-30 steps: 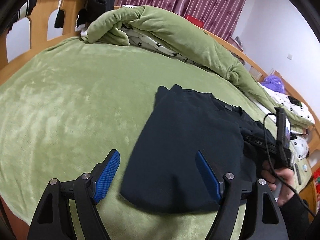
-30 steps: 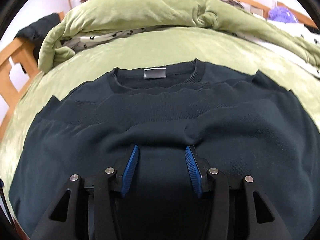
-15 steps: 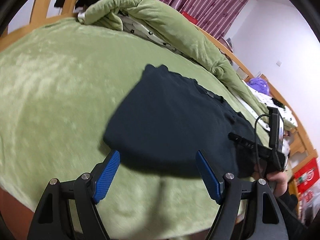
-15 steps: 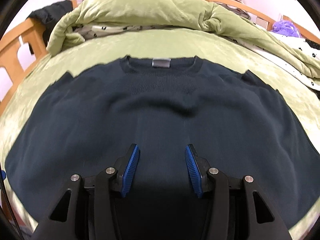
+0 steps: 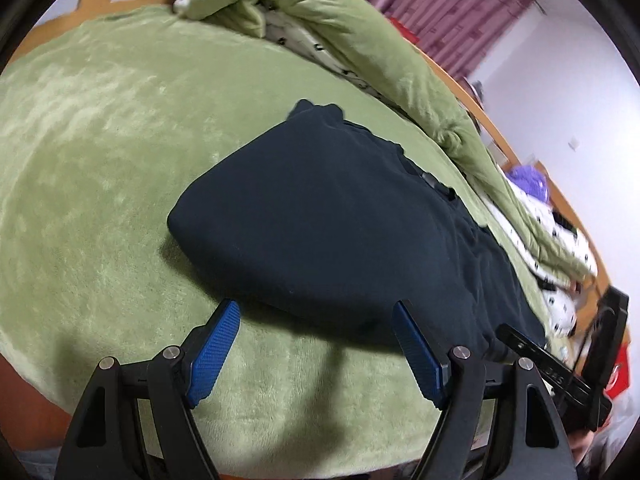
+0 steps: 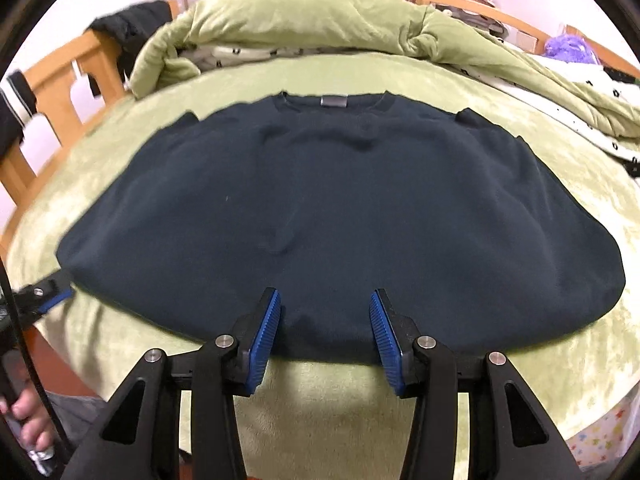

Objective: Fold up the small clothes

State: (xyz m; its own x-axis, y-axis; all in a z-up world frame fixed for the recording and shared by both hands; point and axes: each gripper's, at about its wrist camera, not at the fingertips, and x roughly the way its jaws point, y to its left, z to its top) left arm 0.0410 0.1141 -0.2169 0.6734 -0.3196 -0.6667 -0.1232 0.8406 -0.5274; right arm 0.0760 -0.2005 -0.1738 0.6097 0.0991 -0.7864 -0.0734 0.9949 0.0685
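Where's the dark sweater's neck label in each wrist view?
Left wrist: neck label, small grey patch at the dark sweater's far right edge, right of centre.
Right wrist: neck label, top centre, inside the collar.
Shared landmark: rolled green quilt behind the sweater.
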